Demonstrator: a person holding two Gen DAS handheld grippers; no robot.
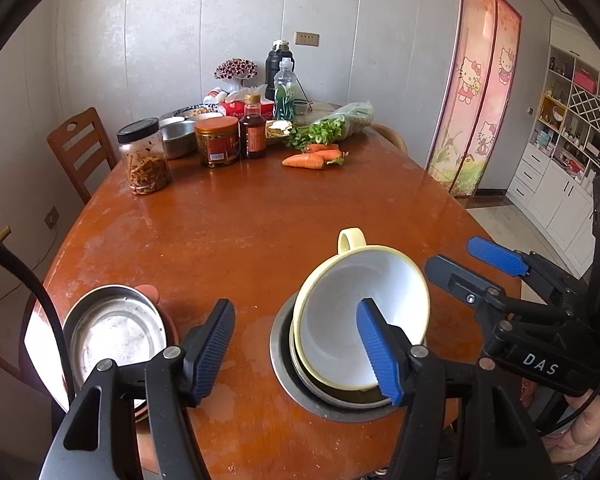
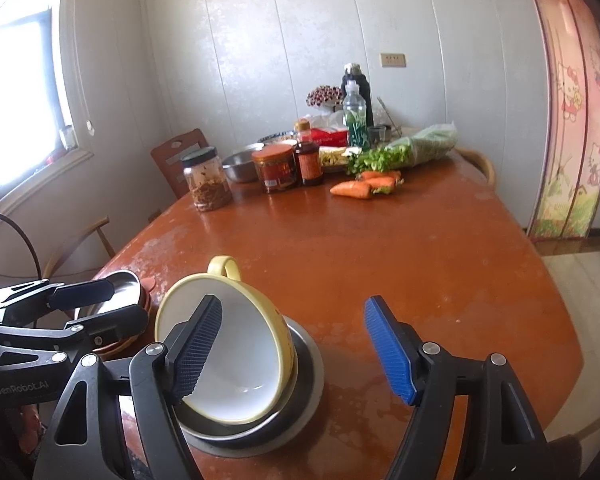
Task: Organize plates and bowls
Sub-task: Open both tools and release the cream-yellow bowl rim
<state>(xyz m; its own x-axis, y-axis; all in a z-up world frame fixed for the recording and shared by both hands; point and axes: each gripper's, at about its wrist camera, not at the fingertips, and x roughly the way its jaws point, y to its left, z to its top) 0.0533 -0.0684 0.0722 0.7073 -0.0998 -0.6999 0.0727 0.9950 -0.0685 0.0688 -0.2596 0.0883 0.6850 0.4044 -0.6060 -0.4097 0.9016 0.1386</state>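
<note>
A yellow handled bowl (image 1: 352,316), white inside, lies tilted in a steel bowl (image 1: 284,376) near the table's front edge. My left gripper (image 1: 296,308) stands open, with nothing between its fingers. It hangs left of the yellow bowl and beside a steel plate (image 1: 112,332) stacked on reddish plates. My right gripper (image 1: 460,258) shows at the right of that view, apart from the bowl. In the right wrist view my right gripper (image 2: 294,304) is open and empty over the yellow bowl (image 2: 236,360) and steel bowl (image 2: 308,360). The left gripper (image 2: 112,304) hovers over the steel plate (image 2: 124,278).
The far end of the brown table (image 1: 260,220) holds jars (image 1: 144,156), a sauce bottle (image 1: 253,128), a steel basin (image 1: 178,136), carrots (image 1: 312,156) and bagged greens (image 1: 340,124). A wooden chair (image 1: 80,144) stands at the left. A hand (image 1: 580,428) grips the right tool.
</note>
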